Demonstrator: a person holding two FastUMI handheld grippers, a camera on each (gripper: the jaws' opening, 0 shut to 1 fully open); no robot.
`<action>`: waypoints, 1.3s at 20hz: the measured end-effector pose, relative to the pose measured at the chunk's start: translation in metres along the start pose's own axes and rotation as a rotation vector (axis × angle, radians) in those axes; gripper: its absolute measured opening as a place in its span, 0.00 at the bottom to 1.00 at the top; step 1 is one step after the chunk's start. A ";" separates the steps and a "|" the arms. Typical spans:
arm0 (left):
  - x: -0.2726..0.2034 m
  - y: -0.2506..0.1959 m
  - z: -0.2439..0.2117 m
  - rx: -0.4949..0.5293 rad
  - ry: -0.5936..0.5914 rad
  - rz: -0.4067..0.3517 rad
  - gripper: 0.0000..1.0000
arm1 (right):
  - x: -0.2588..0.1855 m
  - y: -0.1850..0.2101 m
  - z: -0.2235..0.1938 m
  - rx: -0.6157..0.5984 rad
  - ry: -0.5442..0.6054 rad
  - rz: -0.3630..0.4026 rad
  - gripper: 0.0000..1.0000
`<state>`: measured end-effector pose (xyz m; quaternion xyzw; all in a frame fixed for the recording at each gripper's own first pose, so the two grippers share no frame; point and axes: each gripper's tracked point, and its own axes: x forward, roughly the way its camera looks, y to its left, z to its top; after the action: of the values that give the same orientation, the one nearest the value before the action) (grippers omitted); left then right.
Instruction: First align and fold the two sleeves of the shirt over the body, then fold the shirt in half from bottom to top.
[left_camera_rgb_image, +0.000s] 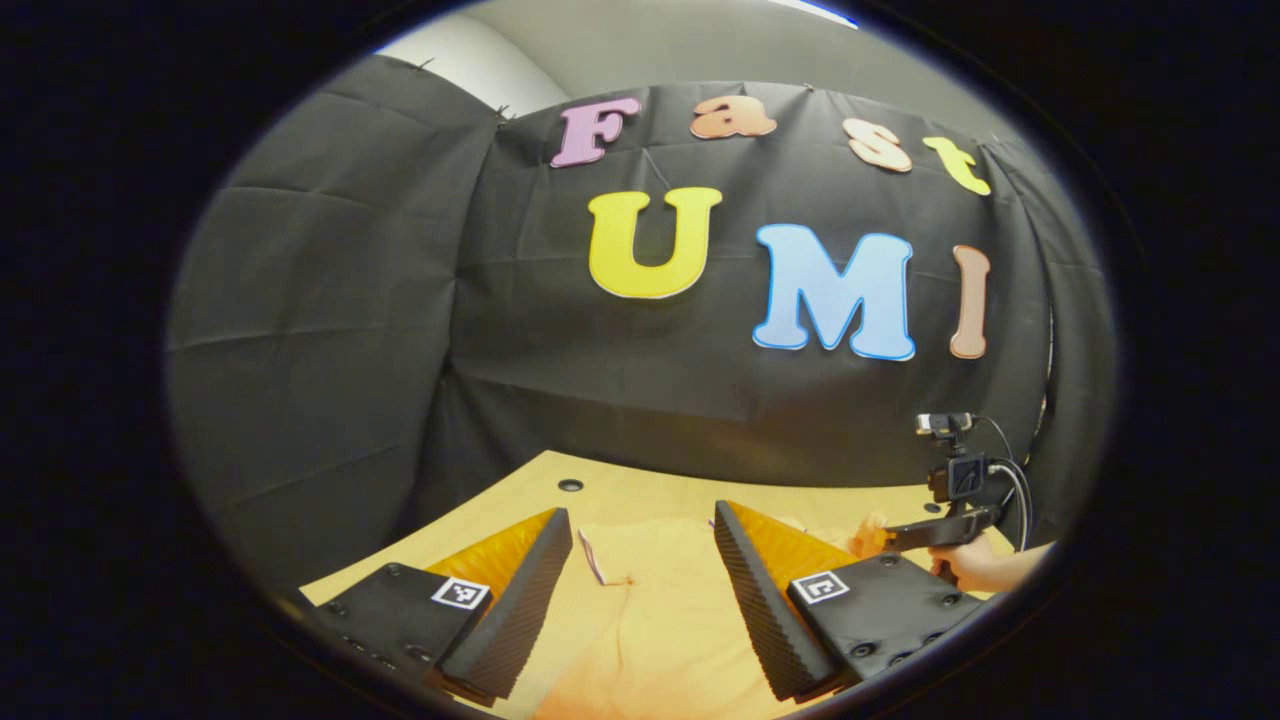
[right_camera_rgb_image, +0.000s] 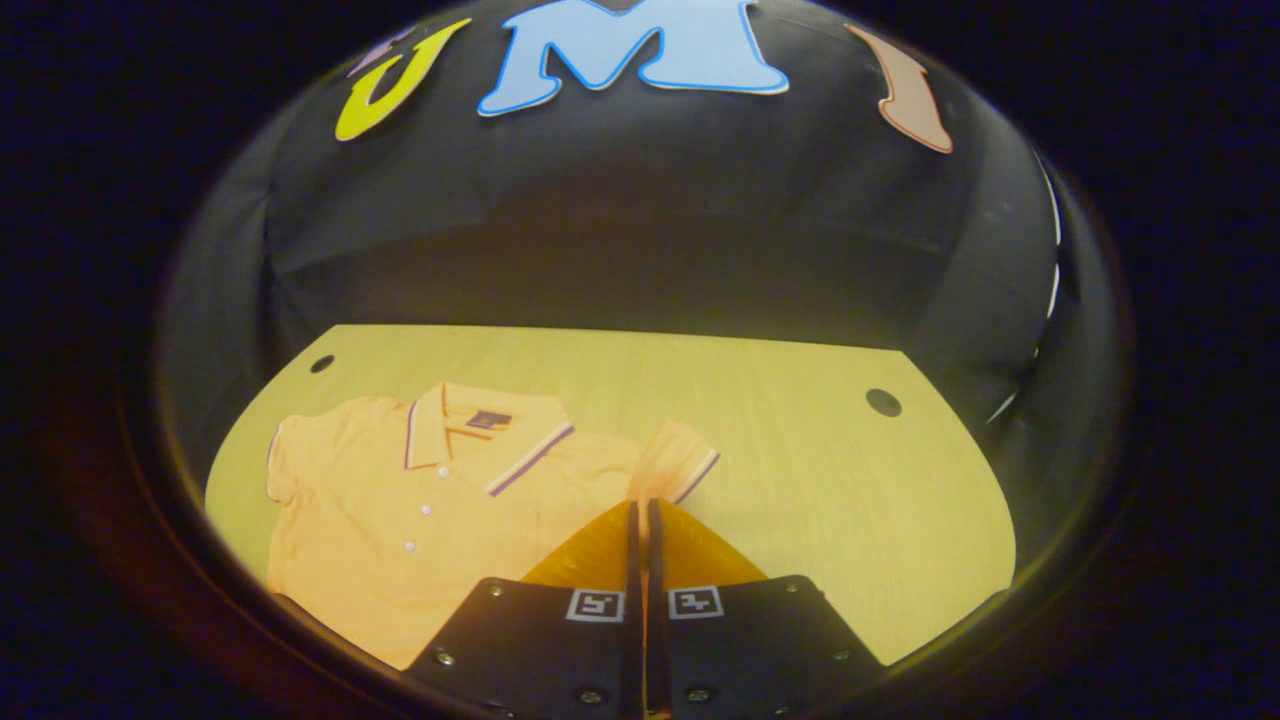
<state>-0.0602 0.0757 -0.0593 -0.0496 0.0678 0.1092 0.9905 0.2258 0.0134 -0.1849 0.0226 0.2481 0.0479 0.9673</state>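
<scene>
Table (right_camera_rgb_image: 800, 480): a pale wooden top that filled the lower half of the right gripper view, with a round hole at about 10 o'clock and another at about 2 o'clock of its surface.
Shirt (right_camera_rgb_image: 400, 520): an orange polo that lay flat and face up toward 8 o'clock of the table, collar toward the back wall, buttons down the front.
Right sleeve (right_camera_rgb_image: 675, 462): it stood lifted off the body at about 1 o'clock of the shirt, striped cuff uppermost.
Right gripper (right_camera_rgb_image: 640, 520): its fingers were together, apparently pinching the sleeve cloth just below the cuff.
Left gripper (left_camera_rgb_image: 640, 560): its fingers were wide apart and held nothing, with shirt cloth on the table between them.
Step in hand: judged to be the first, folding the sleeves; neither sleeve lay over the body yet.
Next move: it called for carrying the pinched sleeve toward 9 o'clock, across the chest, laying it flat, then parting the fingers.
</scene>
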 end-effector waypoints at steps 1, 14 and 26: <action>0.005 0.003 -0.001 -0.003 0.004 0.001 0.94 | 0.002 0.008 0.000 -0.014 0.005 0.009 0.02; 0.066 0.060 -0.018 -0.018 0.039 -0.023 0.96 | 0.015 0.054 -0.022 -0.048 0.099 0.039 0.08; 0.159 0.039 -0.045 0.018 0.073 -0.221 0.94 | -0.079 0.079 0.018 0.015 -0.067 0.000 0.93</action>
<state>0.0789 0.1416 -0.1296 -0.0520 0.0990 -0.0034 0.9937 0.1586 0.0834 -0.1262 0.0312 0.2161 0.0454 0.9748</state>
